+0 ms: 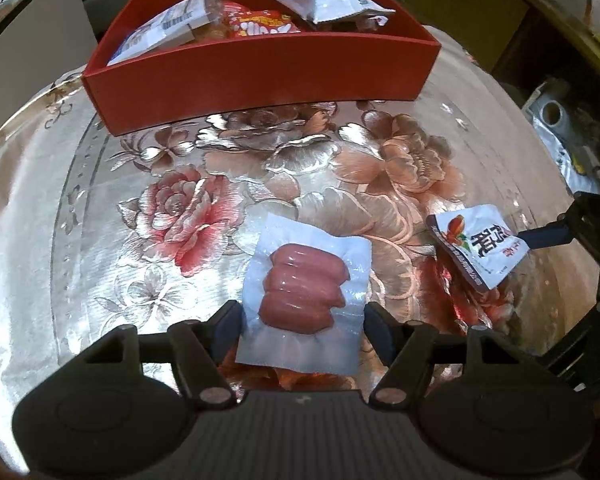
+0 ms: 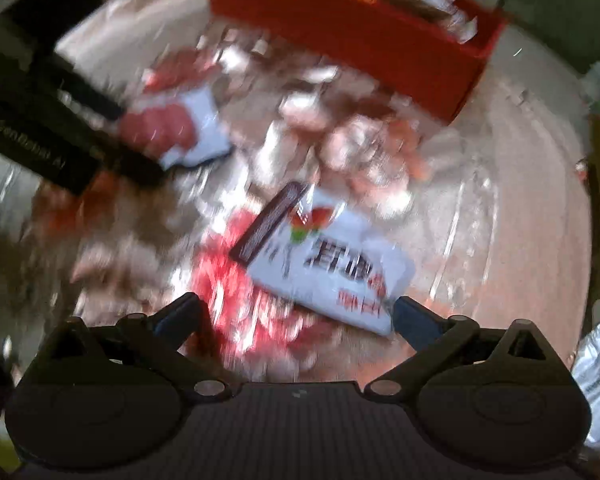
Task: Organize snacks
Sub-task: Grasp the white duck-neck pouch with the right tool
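Observation:
A clear vacuum pack of pink sausages (image 1: 304, 280) sits between the fingers of my left gripper (image 1: 303, 312), whose pads press on its two side edges just above the flowered tablecloth (image 1: 172, 208). To its right lies a white date-snack packet (image 1: 480, 246) with a dark edge strip. In the blurred right wrist view that packet (image 2: 328, 264) lies between the wide-open fingers of my right gripper (image 2: 296, 304); only the right fingertip (image 2: 404, 308) touches its corner. At the back stands a red divided box (image 1: 260, 72) holding white and red snack packets (image 1: 256, 24).
The round table's edge curves close on the right (image 1: 540, 152), with clutter and a foil bag (image 1: 560, 132) beyond it. A silvery bag (image 2: 596, 372) lies at the right of the right wrist view. My left gripper's dark body (image 2: 60, 120) crosses that view's left side.

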